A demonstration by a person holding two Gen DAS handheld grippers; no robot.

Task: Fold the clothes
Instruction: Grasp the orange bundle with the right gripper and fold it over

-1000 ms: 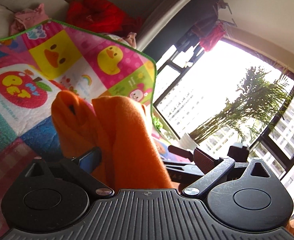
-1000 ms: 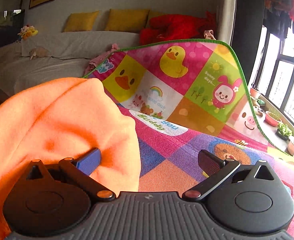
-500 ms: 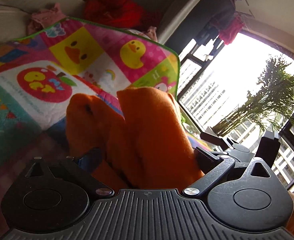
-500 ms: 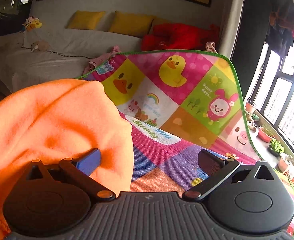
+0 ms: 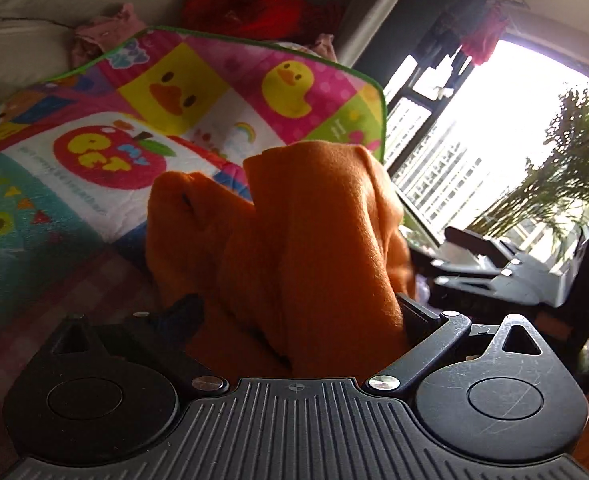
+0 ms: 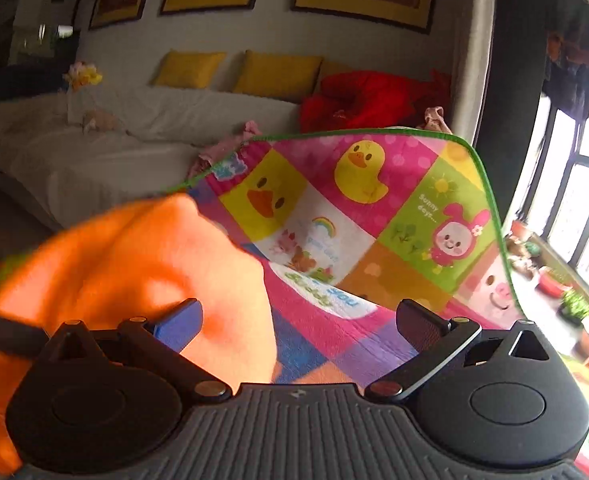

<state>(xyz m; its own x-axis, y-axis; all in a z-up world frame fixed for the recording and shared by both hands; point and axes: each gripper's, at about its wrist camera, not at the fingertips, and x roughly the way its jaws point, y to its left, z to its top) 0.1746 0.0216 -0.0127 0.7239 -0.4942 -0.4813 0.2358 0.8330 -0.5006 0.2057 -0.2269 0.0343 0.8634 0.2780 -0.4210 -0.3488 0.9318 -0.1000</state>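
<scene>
An orange fleece garment (image 5: 294,248) is bunched up between the fingers of my left gripper (image 5: 298,312), whose jaws stand wide apart with the cloth filling the gap. The same orange garment (image 6: 134,264) fills the lower left of the right wrist view and lies over the blue left fingertip (image 6: 178,320). My right gripper (image 6: 298,320) is open, and only the mat shows in most of its gap. The right gripper's body shows at the right of the left wrist view (image 5: 506,272).
A colourful cartoon play mat (image 6: 374,216) with a green border lies under both grippers. Behind it stands a white sofa (image 6: 114,140) with yellow cushions, a red garment pile (image 6: 370,100) and pink clothes (image 5: 102,32). A window with potted plants (image 6: 566,296) is at the right.
Both views have shifted, so both grippers moved over the mat. The orange garment has bunched further into the left gripper's gap, and the right gripper's body has come closer in the left view.
</scene>
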